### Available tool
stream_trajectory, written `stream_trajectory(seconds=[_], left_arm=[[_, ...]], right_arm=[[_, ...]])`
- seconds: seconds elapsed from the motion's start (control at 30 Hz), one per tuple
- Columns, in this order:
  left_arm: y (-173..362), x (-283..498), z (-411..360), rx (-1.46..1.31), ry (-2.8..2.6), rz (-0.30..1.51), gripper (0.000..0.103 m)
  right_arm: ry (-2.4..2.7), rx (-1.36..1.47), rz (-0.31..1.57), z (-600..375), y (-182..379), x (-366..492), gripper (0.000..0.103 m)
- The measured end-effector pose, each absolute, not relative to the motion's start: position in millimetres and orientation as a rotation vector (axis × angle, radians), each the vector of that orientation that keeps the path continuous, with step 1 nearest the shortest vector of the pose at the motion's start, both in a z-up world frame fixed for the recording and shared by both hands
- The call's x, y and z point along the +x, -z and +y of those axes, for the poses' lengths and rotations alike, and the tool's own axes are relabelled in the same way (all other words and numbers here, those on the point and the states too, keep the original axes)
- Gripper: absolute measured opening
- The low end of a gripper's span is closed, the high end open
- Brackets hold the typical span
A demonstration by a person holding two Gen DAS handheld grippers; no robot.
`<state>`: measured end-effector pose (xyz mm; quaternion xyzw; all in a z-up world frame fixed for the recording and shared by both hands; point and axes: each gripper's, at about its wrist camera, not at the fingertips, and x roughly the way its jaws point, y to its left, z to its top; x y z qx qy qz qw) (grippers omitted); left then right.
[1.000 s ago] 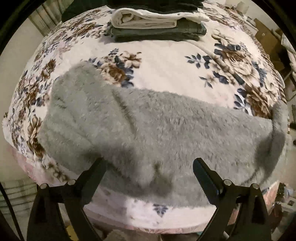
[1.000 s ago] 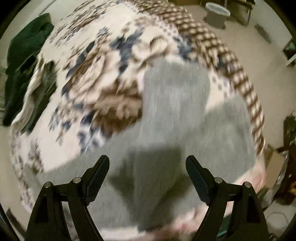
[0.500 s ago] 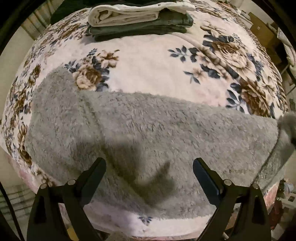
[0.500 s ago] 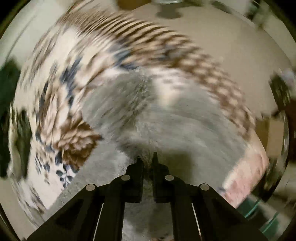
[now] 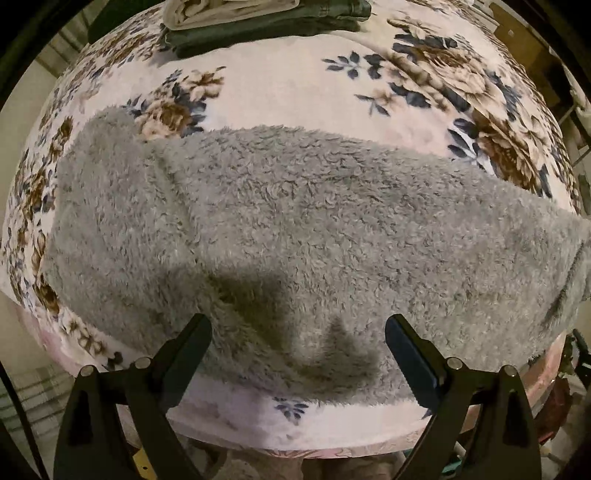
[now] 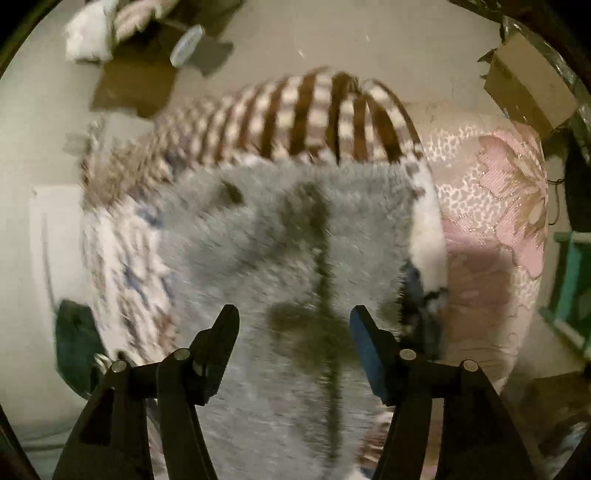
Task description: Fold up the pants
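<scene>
Left gripper (image 5: 298, 338) gapes wide, nothing between its fingers, hovering over the near edge of the grey fleece pants (image 5: 314, 229). Right gripper (image 6: 293, 319) is spread too, holding nothing, poised above the same fuzzy fabric in a blurred view. The pants lie flat across the floral blanket (image 5: 280, 85), stretched left to right, one end draping off the right side. A strip of blanket shows along the near edge, broad blanket beyond. A stack of folded clothes (image 5: 266, 18) sits at the far edge.

No text, label or number could be read in either view. The right wrist view was blurred.
</scene>
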<state>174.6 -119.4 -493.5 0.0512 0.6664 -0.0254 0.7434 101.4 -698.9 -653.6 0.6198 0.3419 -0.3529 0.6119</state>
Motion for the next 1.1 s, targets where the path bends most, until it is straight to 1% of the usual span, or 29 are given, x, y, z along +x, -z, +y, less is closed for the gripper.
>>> stream_trajectory(seconds=[0.07, 0.1, 0.2, 0.23, 0.27, 0.3, 0.33, 0.4, 0.47, 0.53, 0.63, 0.7, 0.73, 0.77, 0.8, 0.83, 0.9, 0.93, 0.97, 1.0, 1.07, 1.1], left_arm=[[491.3, 175.4, -121.6, 0.136, 0.049, 1.445, 0.096], [490.7, 175.9, -122.7, 0.145, 0.046, 1.439, 0.096], [495.2, 177.6, -126.5, 0.172, 0.040, 1.438, 0.096], [497.8, 178.7, -126.6, 0.174, 0.038, 1.444, 0.096], [499.1, 179.6, -126.1, 0.175, 0.038, 1.447, 0.096], [500.5, 180.1, -126.7, 0.179, 0.037, 1.449, 0.096], [501.6, 180.2, -126.8, 0.184, 0.035, 1.450, 0.096], [501.5, 180.1, -125.0, 0.171, 0.036, 1.449, 0.096], [502.0, 179.4, -122.3, 0.152, 0.030, 1.450, 0.096], [505.8, 177.3, -118.9, 0.124, 0.023, 1.468, 0.096], [511.9, 174.1, -117.7, 0.107, 0.019, 1.490, 0.096], [514.4, 171.4, -117.1, 0.102, 0.020, 1.499, 0.096], [515.0, 170.7, -116.5, 0.100, 0.021, 1.501, 0.096], [515.5, 169.9, -115.8, 0.099, 0.021, 1.502, 0.096], [515.9, 169.3, -114.8, 0.098, 0.020, 1.503, 0.096], [516.2, 168.9, -113.3, 0.095, 0.020, 1.504, 0.096], [515.7, 168.8, -108.8, 0.085, 0.019, 1.503, 0.096], [515.1, 168.6, -106.4, 0.091, 0.009, 1.496, 0.096], [513.9, 168.5, -102.8, 0.093, -0.001, 1.487, 0.096], [512.2, 169.0, -97.3, 0.078, -0.011, 1.476, 0.096], [510.8, 172.1, -87.7, 0.052, -0.028, 1.468, 0.096], [509.8, 174.2, -80.7, 0.033, -0.033, 1.467, 0.096]], right_arm=[[0.797, 1.344, 0.816, -692.8, 641.2, 117.1, 0.065], [0.773, 1.286, 0.862, -689.2, 638.9, 131.9, 0.065], [0.709, 1.038, 1.117, -673.8, 647.6, 197.2, 0.065], [0.763, 0.881, 1.245, -664.1, 655.2, 218.3, 0.057], [0.830, 0.792, 1.288, -662.5, 656.6, 223.5, 0.038], [0.906, 0.748, 1.305, -664.1, 656.3, 217.4, 0.032], [0.963, 0.777, 1.290, -668.9, 654.7, 203.8, 0.032], [1.085, 0.932, 1.235, -684.6, 653.6, 153.9, 0.032], [1.072, 1.115, 1.172, -691.5, 660.9, 119.6, 0.033], [1.006, 1.280, 1.063, -694.1, 664.5, 90.0, 0.033], [0.911, 1.336, 0.940, -698.2, 662.9, 77.9, 0.034], [0.896, 1.336, 0.905, -707.5, 666.5, 80.4, 0.048], [0.892, 1.343, 0.929, -712.1, 676.0, 85.1, 0.054], [0.885, 1.366, 0.941, -715.3, 687.2, 89.4, 0.050], [0.867, 1.384, 0.931, -719.0, 693.7, 91.2, 0.036], [0.870, 1.371, 0.937, -717.4, 695.6, 97.1, 0.006], [0.868, 1.261, 0.953, -711.4, 680.3, 114.6, 0.006], [0.917, 1.115, 1.017, -708.6, 669.2, 127.2, 0.006], [0.978, 1.027, 1.075, -712.2, 668.8, 133.7, 0.006], [1.019, 1.002, 1.121, -713.4, 671.4, 134.5, 0.009], [1.007, 1.051, 1.257, -713.8, 687.6, 139.8, 0.036], [0.985, 1.062, 1.295, -709.0, 689.4, 142.0, 0.039]])
